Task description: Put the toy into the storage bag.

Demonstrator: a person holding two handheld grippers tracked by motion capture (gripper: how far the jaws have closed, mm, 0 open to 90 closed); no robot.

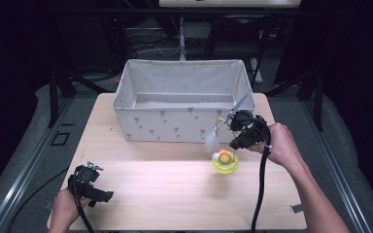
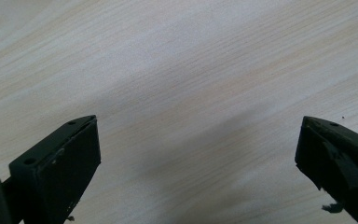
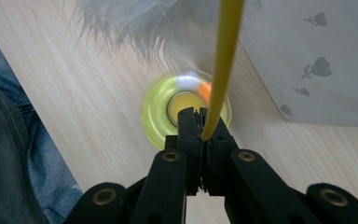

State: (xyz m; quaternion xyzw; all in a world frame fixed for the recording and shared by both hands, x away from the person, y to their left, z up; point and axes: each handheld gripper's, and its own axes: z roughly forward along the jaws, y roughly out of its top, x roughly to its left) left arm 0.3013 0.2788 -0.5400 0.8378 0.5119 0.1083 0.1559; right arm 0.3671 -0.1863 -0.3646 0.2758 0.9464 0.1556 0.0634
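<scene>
A yellow-green disc toy with an orange ball on it lies on the wooden table, in front of the fabric box's right corner. My right gripper hangs above it, shut on a thin yellow stick that carries a grey-white feather tuft. In the right gripper view the disc sits just beyond the closed jaws, with the feather above it. My left gripper rests at the table's near left corner, its jaws wide apart over bare wood.
A grey fabric box printed with small flowers stands open-topped at the back middle of the table; its wall is close on the right of the stick. The table's edges drop to a dark floor with metal rails.
</scene>
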